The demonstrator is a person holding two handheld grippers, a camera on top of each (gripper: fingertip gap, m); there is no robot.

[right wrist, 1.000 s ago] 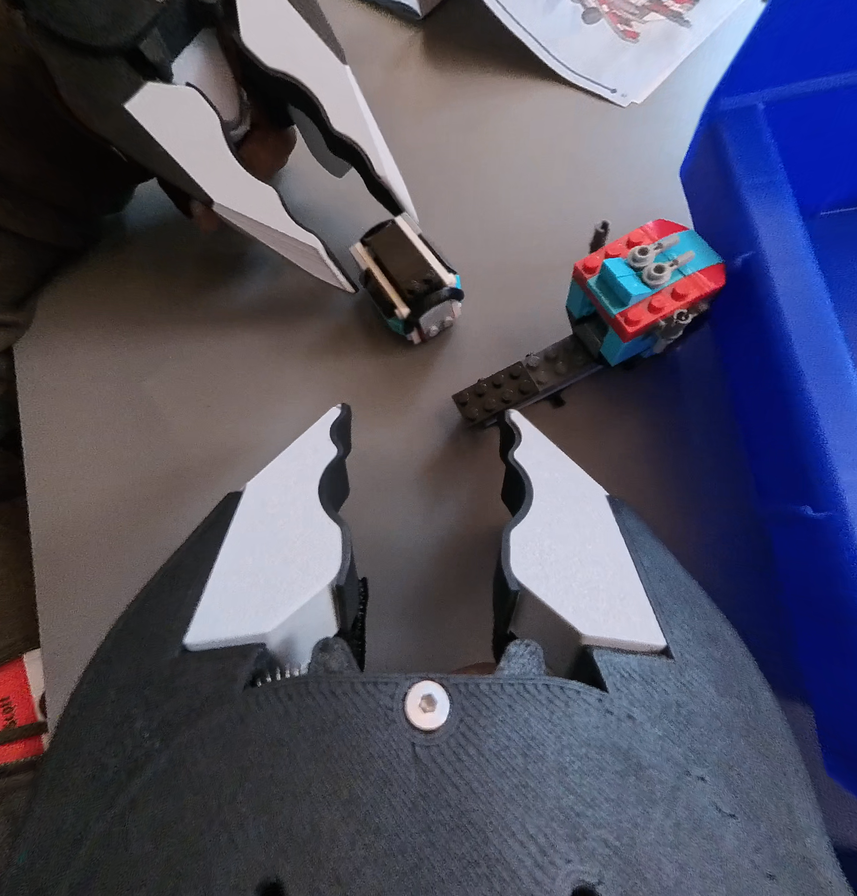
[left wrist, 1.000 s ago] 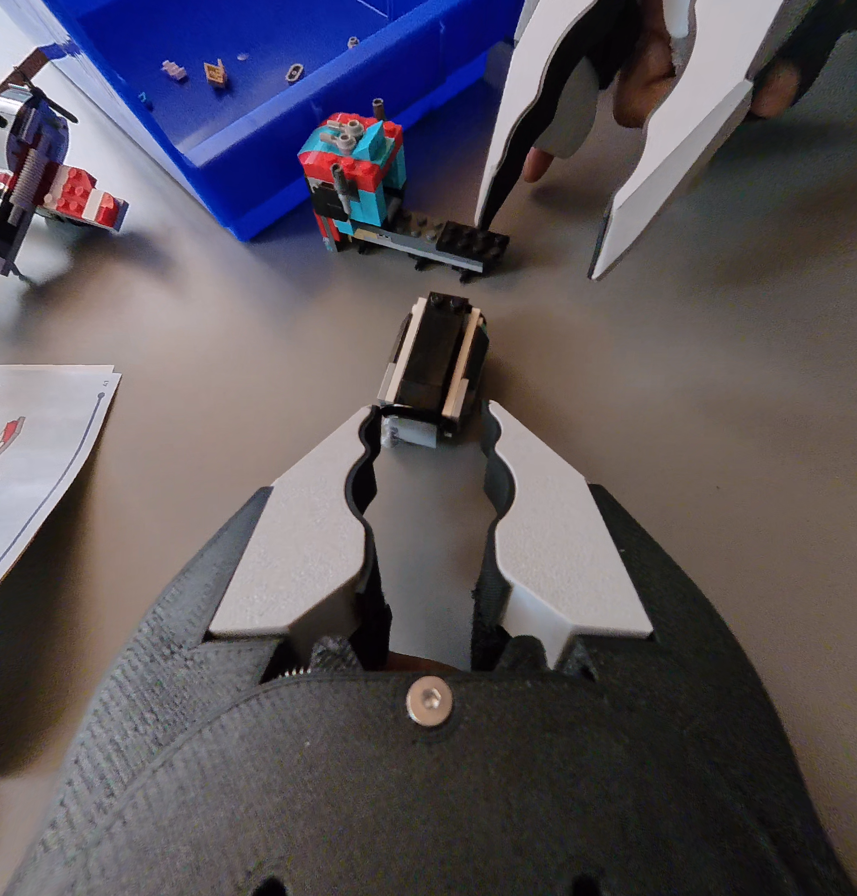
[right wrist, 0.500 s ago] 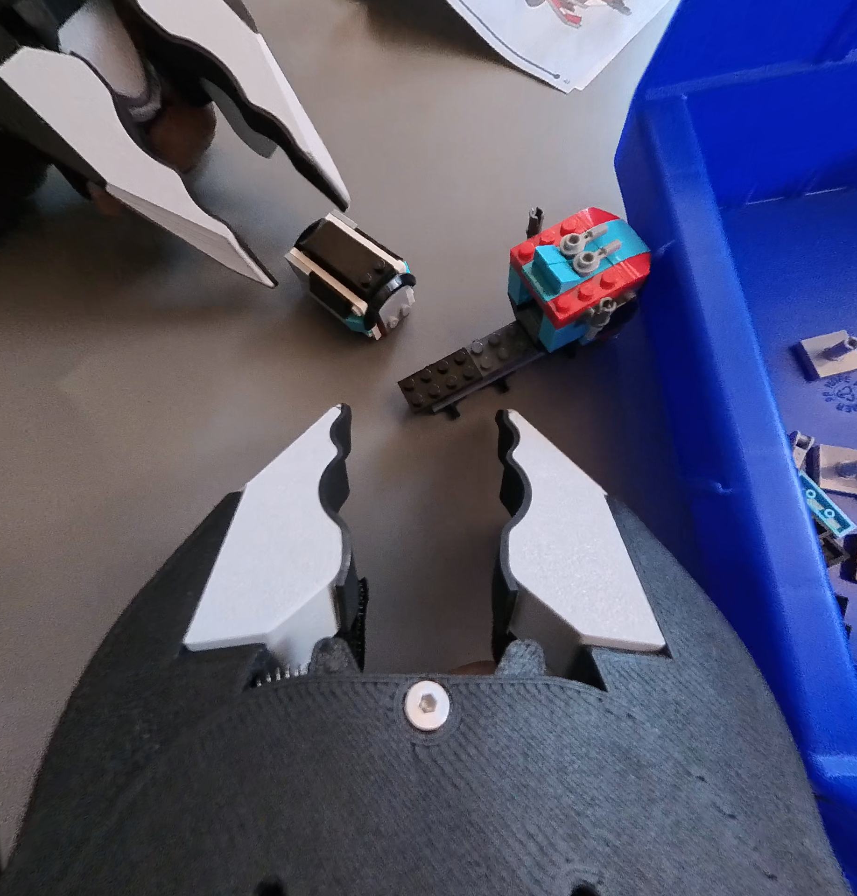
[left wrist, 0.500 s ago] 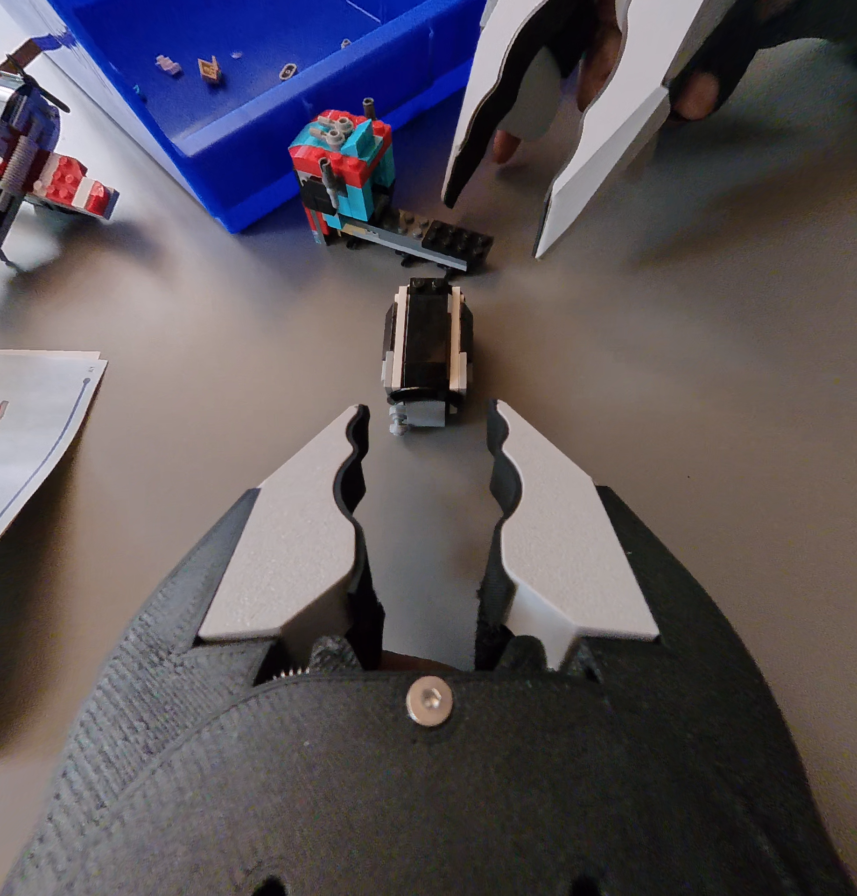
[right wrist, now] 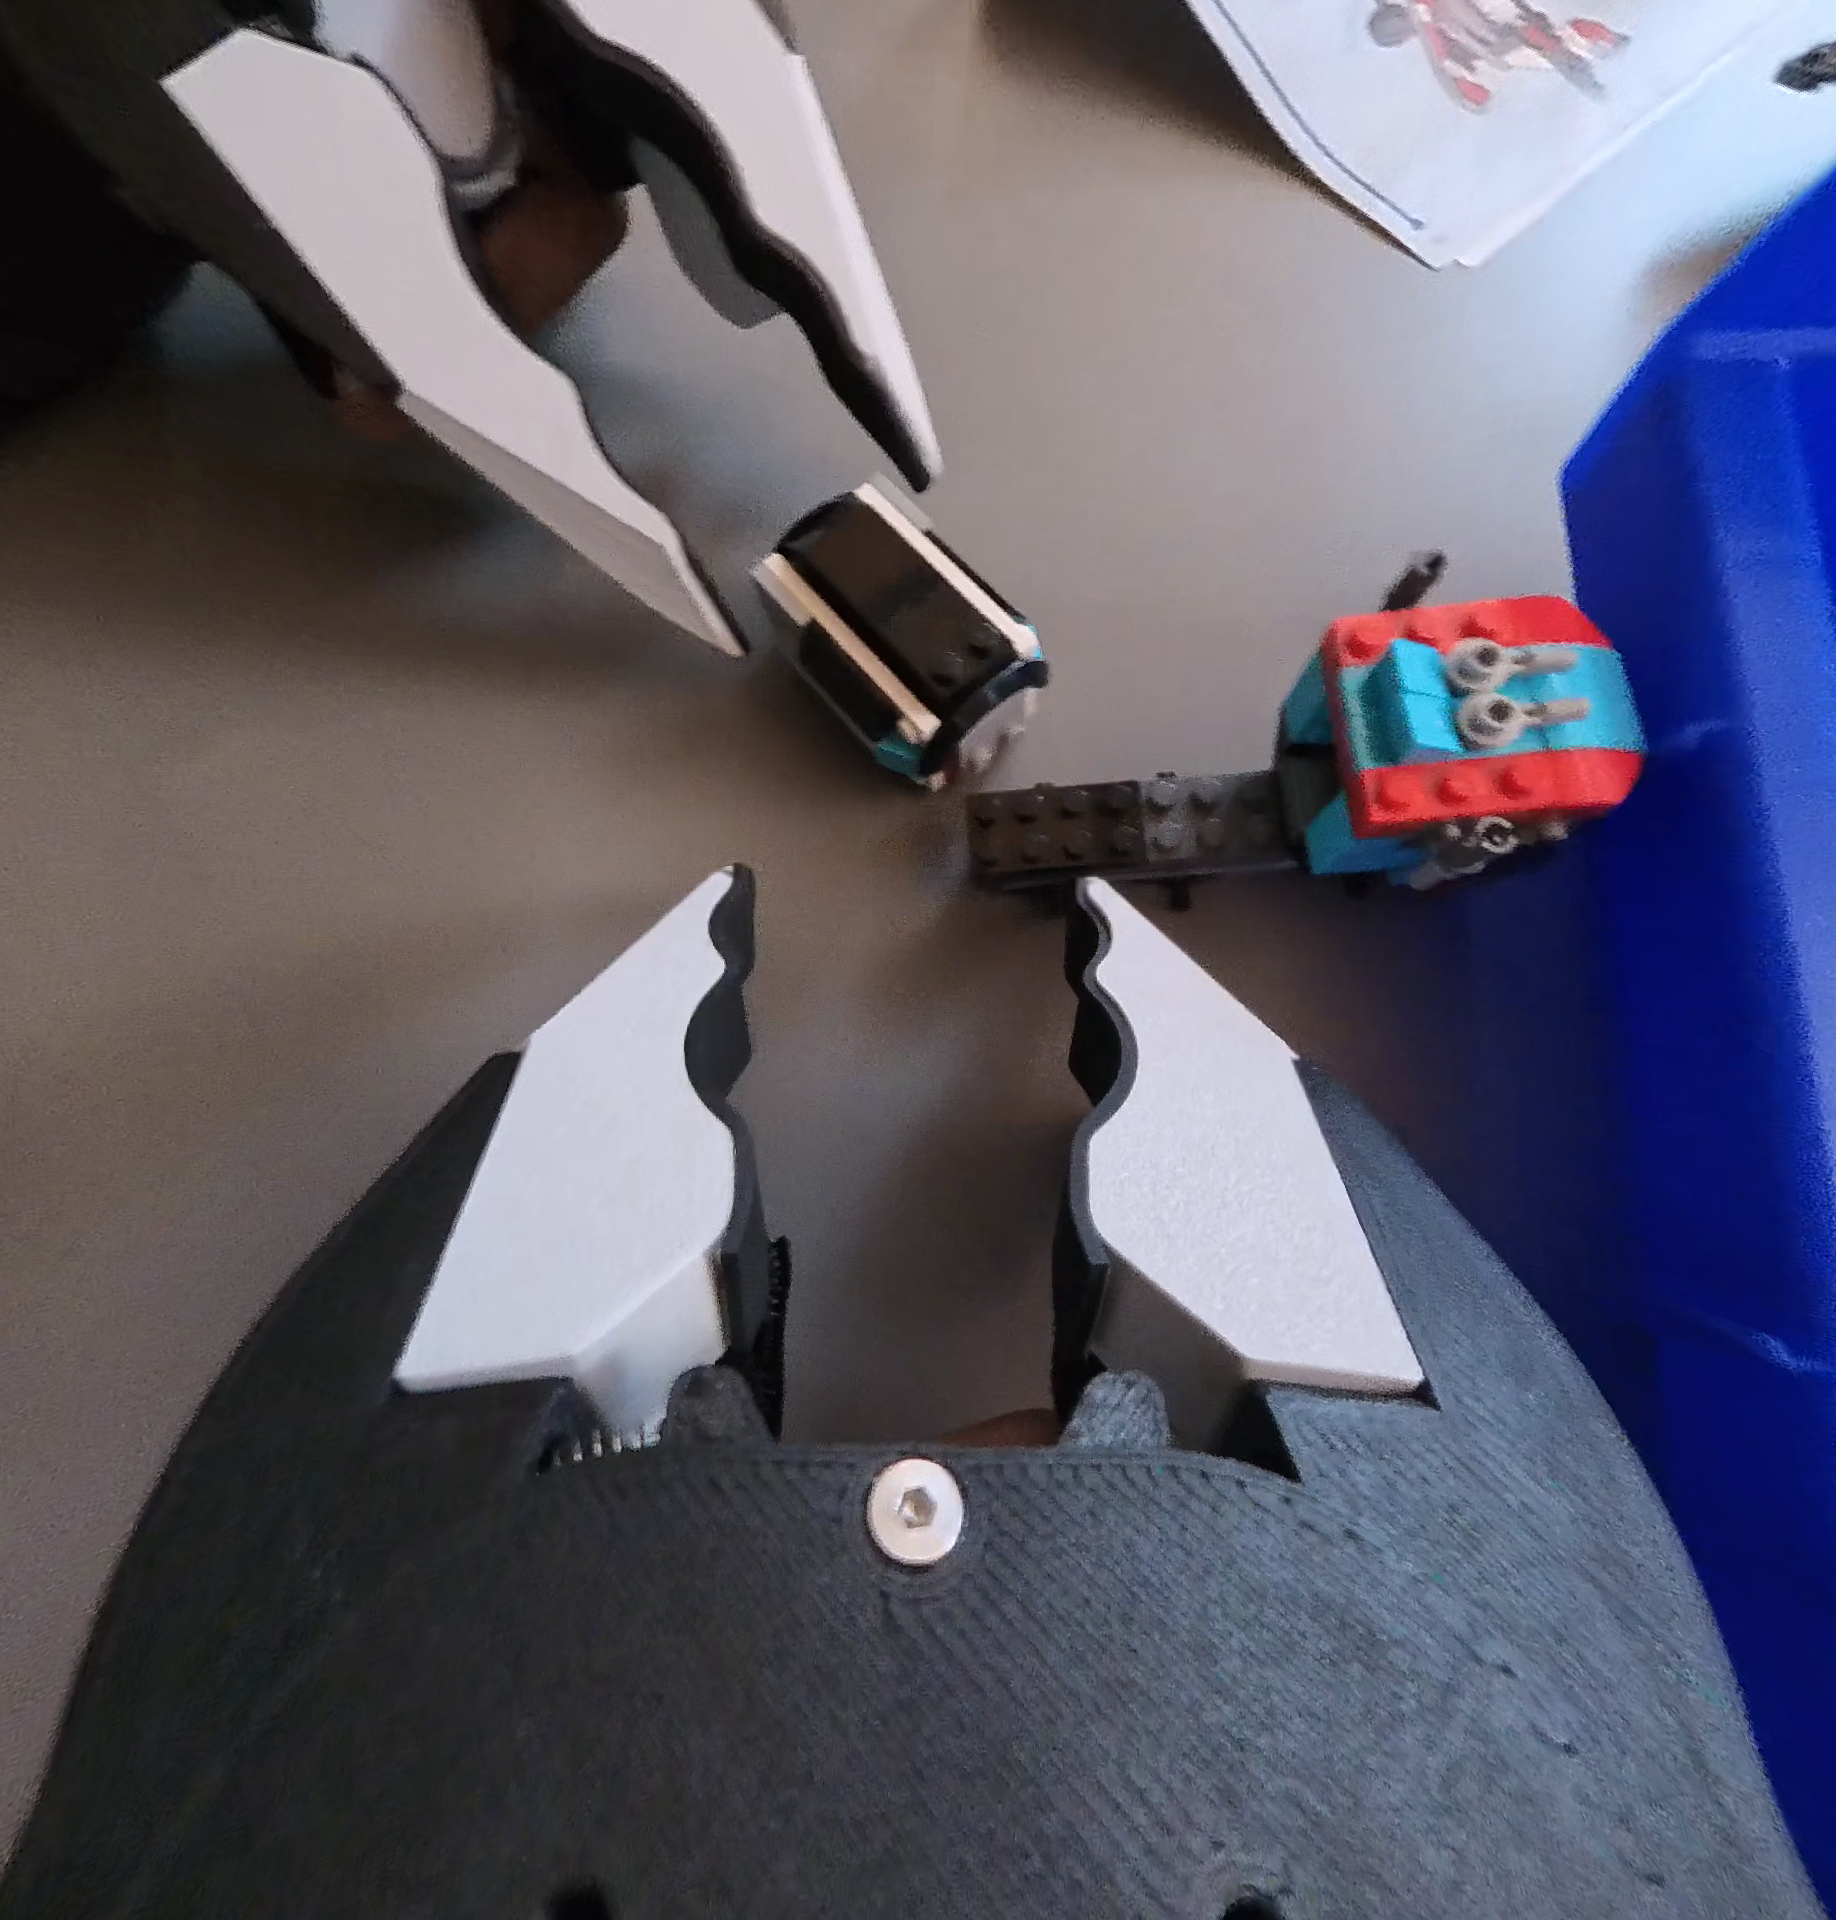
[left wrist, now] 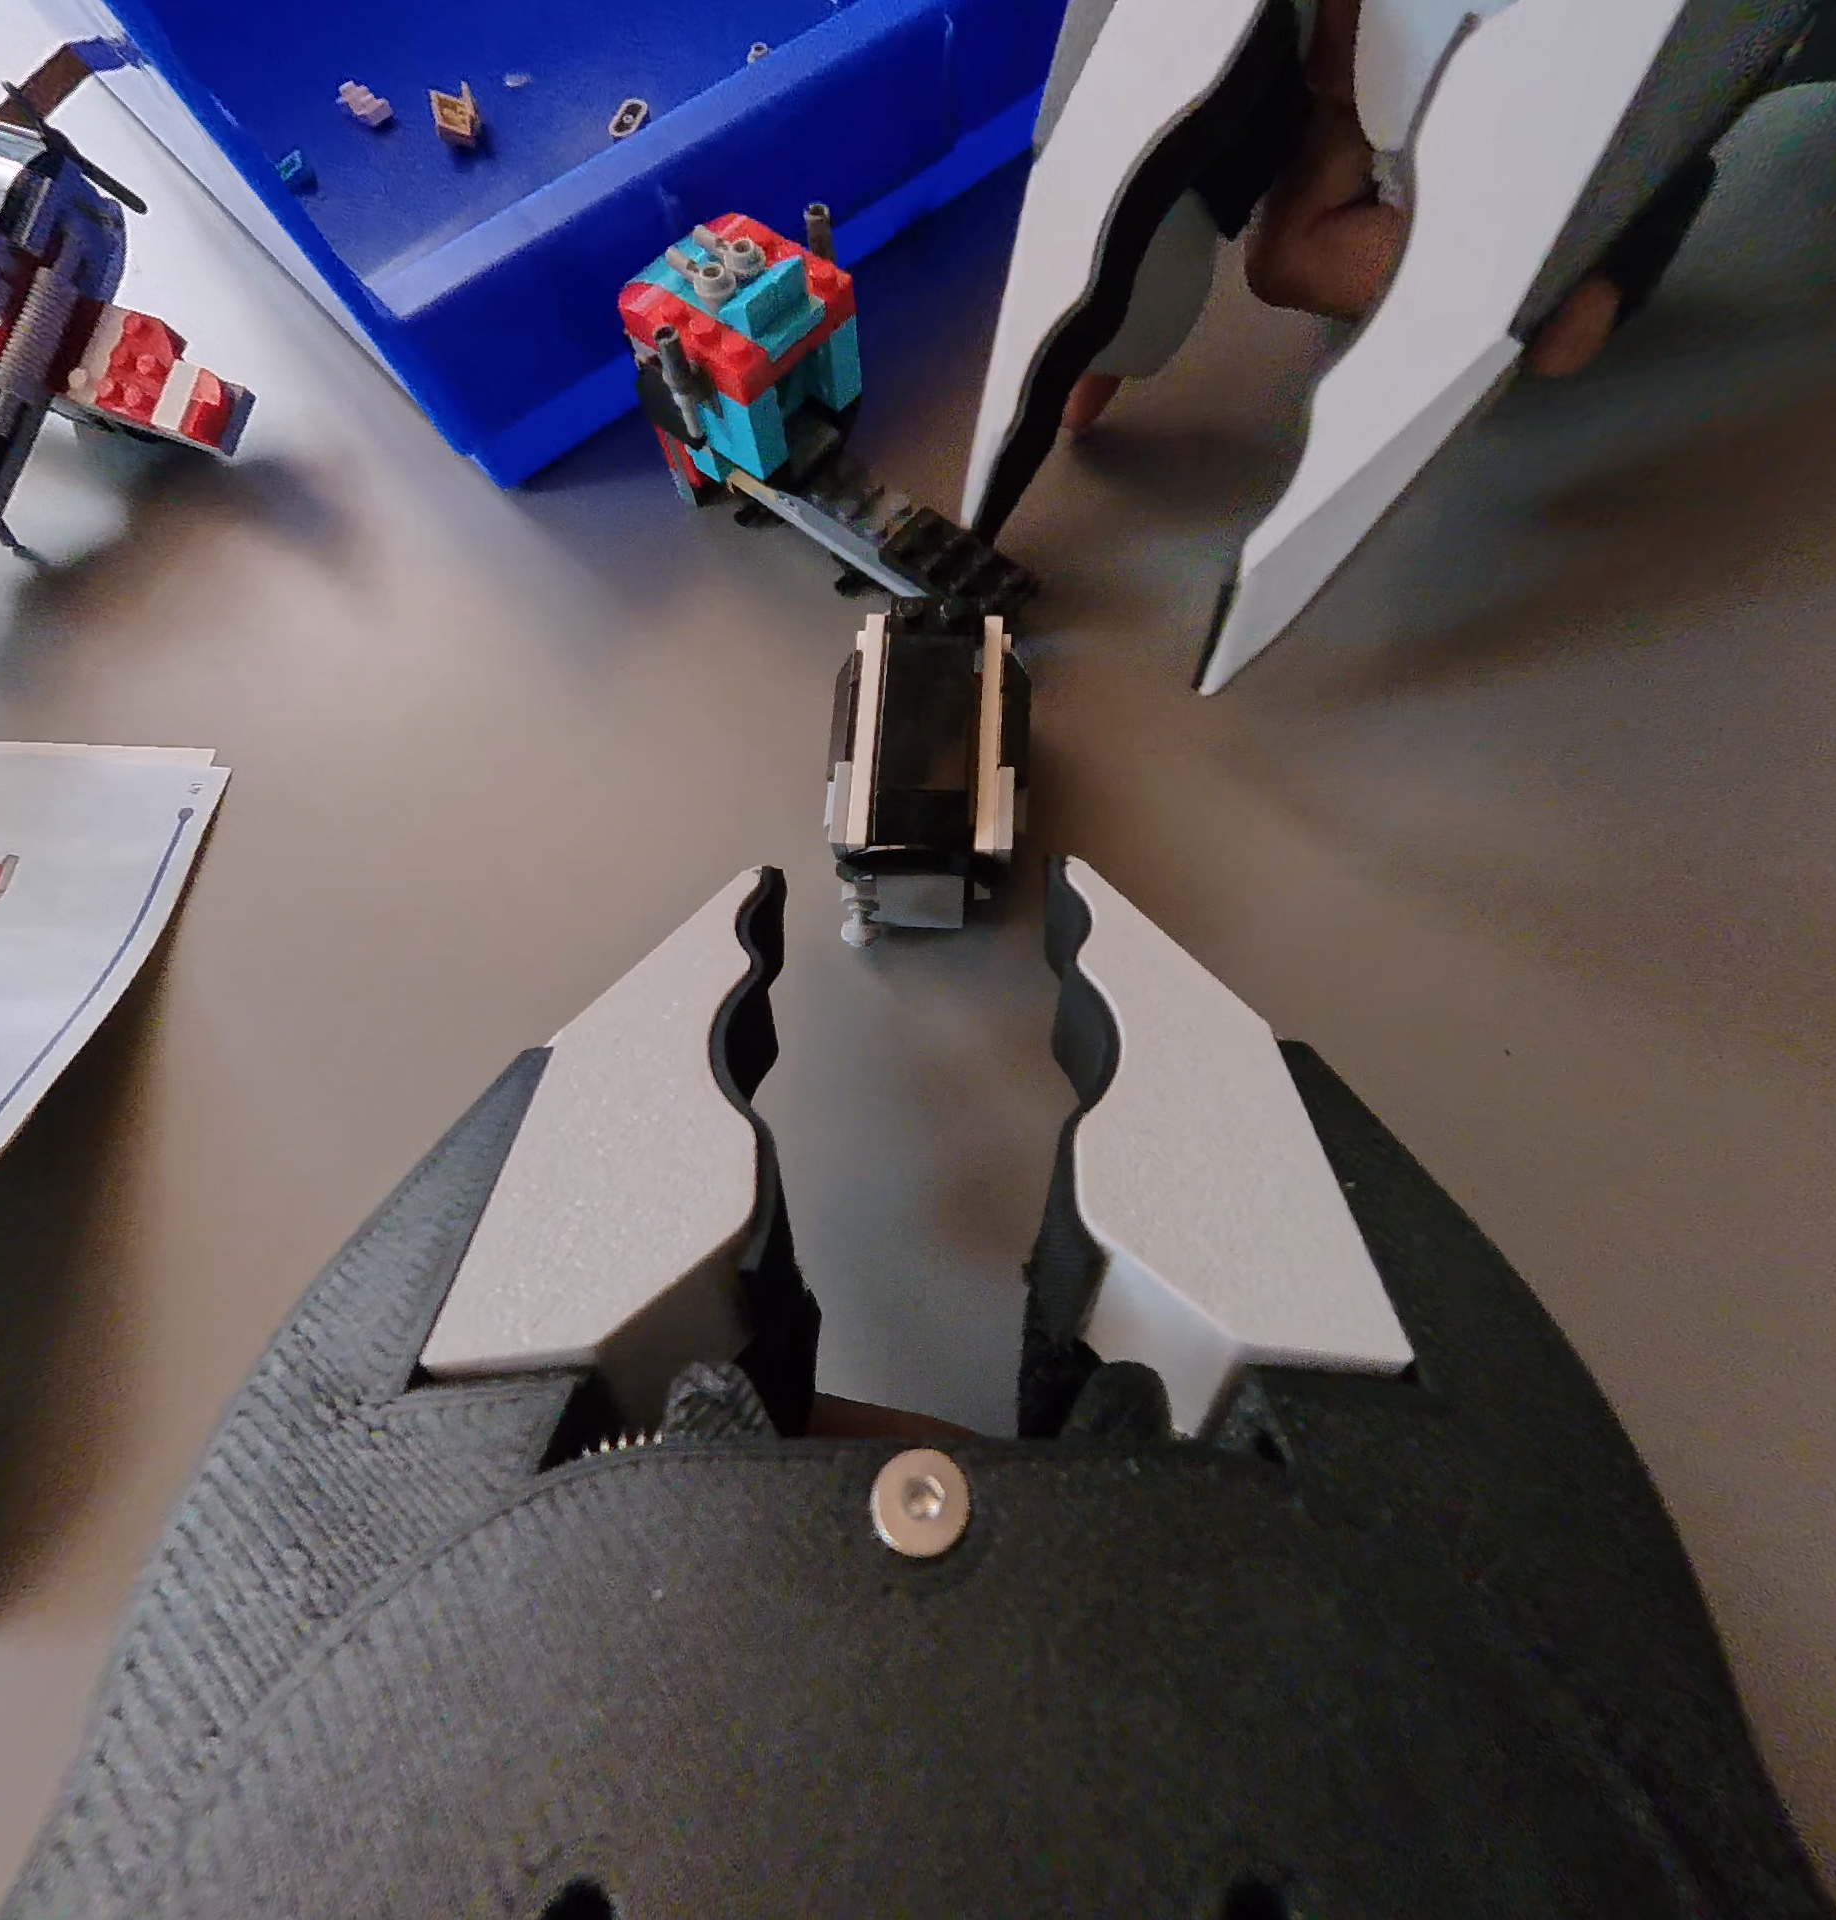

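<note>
— Looking along the left gripper (left wrist: 914,883), where does the black and white brick barrel (left wrist: 929,748) lie?

— Straight ahead of the fingertips, lying on the table (left wrist: 1413,935). Its grey end cap sits about level with the tips but touches neither pad. The jaws stand wide and hold nothing.

— And its long axis?

— Running away from the left gripper, in line with the fingers. The far end points at the black studded plate (left wrist: 945,551), and from that view the two look almost touching. In the right wrist view a small gap shows between the barrel (right wrist: 893,644) and the plate (right wrist: 1080,821).

— What about the right gripper (right wrist: 914,883)?

— Also spread open with nothing in it. One fingertip (right wrist: 1096,904) sits just at the near edge of the black plate; whether it touches I cannot tell. That plate sticks out from a red and turquoise brick cab (right wrist: 1465,727), which stands beside the blue bin (right wrist: 1724,935).

— So which one is nearer the barrel?

— The left, clearly. The right is nearer the plate and cab.

— Surface and surroundings?

— A smooth, matt grey table. Loose small parts (left wrist: 457,109) lie inside the bin, a printed sheet (left wrist: 62,935) lies off to the left, and another brick model in red, white and dark blue (left wrist: 72,364) sits far left. A person's fingers (left wrist: 1319,239) show behind the right gripper.
</note>
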